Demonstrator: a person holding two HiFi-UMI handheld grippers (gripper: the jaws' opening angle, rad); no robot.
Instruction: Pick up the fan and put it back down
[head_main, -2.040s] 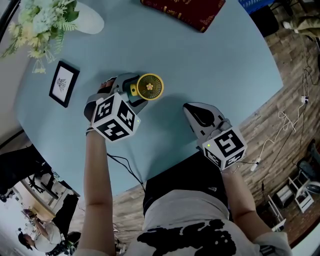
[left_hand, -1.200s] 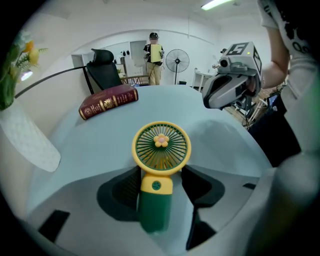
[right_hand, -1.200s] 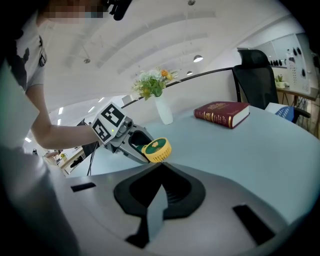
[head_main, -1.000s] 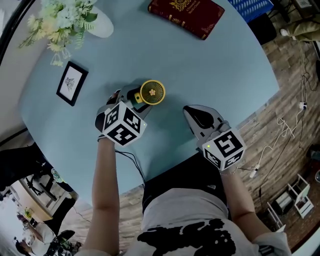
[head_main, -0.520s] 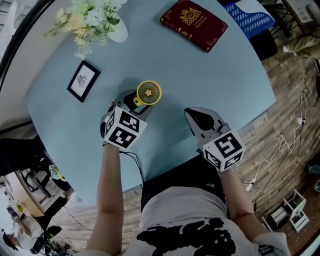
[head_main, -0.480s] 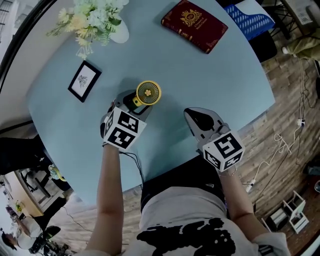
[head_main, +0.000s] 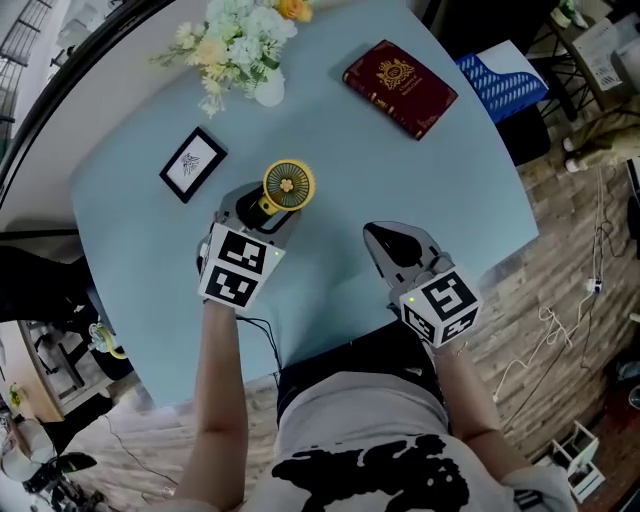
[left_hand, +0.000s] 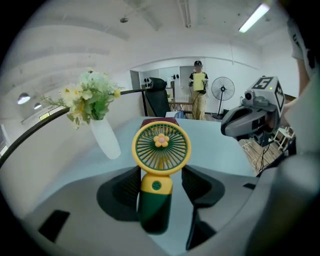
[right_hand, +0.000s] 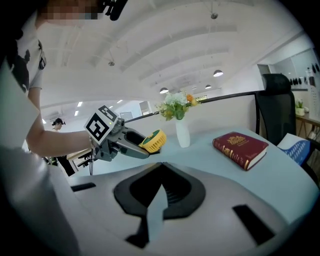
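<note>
Fan (head_main: 288, 184) with a yellow round grille and a dark green handle is held by the left gripper (head_main: 262, 208), whose jaws stand wide and press on the handle from both sides. The fan head sticks out past the fingertips with its flower-centred face turned upward in the head view. From the right gripper view the fan is lifted off the pale blue desk (head_main: 430, 180), above its middle and somewhat toward the left edge. The right gripper (head_main: 375, 236) hovers over the desk's near edge with its jaws together and nothing between them. A small black picture frame (head_main: 193, 165) lies near the left edge. A white vase of pale flowers (head_main: 243, 45) stands at the far edge. A dark red book (head_main: 400, 74) lies flat toward the far right edge.
</note>
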